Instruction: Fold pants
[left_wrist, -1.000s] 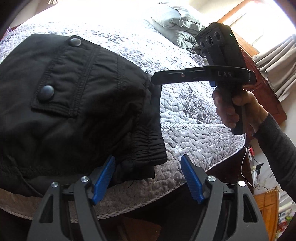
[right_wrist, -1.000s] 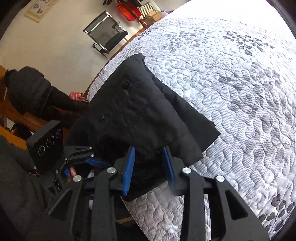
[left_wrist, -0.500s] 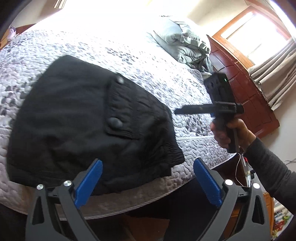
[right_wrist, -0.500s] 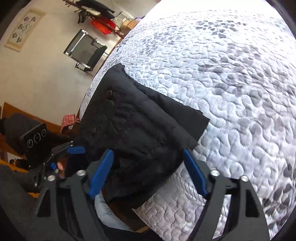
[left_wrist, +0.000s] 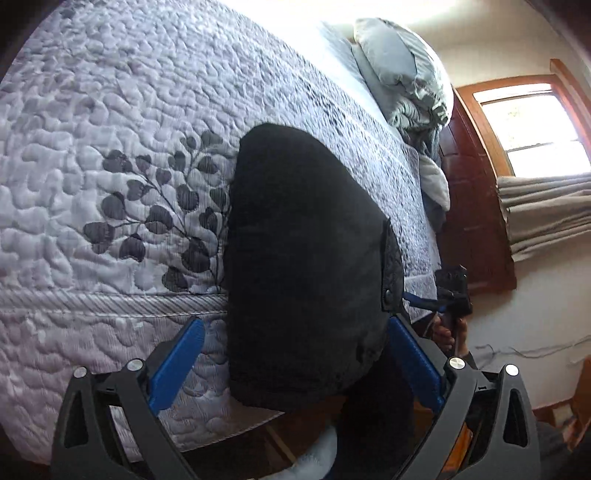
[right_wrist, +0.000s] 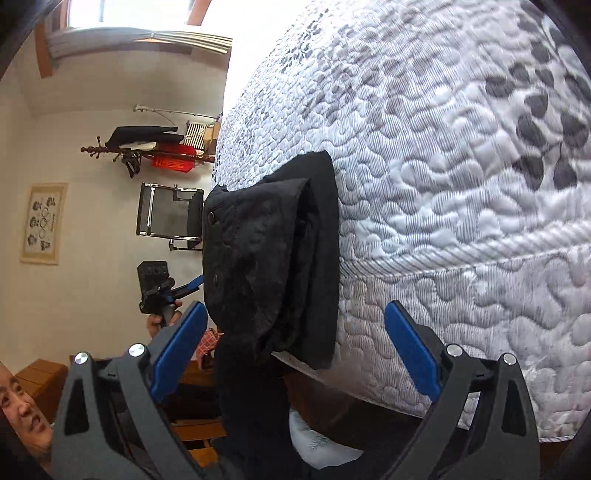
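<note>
The black pants (left_wrist: 303, 266) lie folded into a thick bundle at the edge of the quilted bed (left_wrist: 110, 147). They also show in the right wrist view (right_wrist: 273, 258), layers stacked, a snap button on top. My left gripper (left_wrist: 295, 362) is open and empty, its blue pads either side of the bundle's near end, drawn back from it. My right gripper (right_wrist: 291, 350) is open and empty, set back from the bundle. Each gripper shows small in the other's view: the right one (left_wrist: 448, 295) and the left one (right_wrist: 162, 288).
The grey leaf-patterned quilt (right_wrist: 461, 166) covers the bed. Pillows and a bundled blanket (left_wrist: 406, 85) lie at the head, next to a wooden headboard (left_wrist: 469, 206). A folding chair (right_wrist: 166, 218) and a coat rack (right_wrist: 147, 147) stand by the wall.
Both grippers opened wide, let go of the pants and drew back. Both cameras have rolled sideways and the views have swung around the bundle.
</note>
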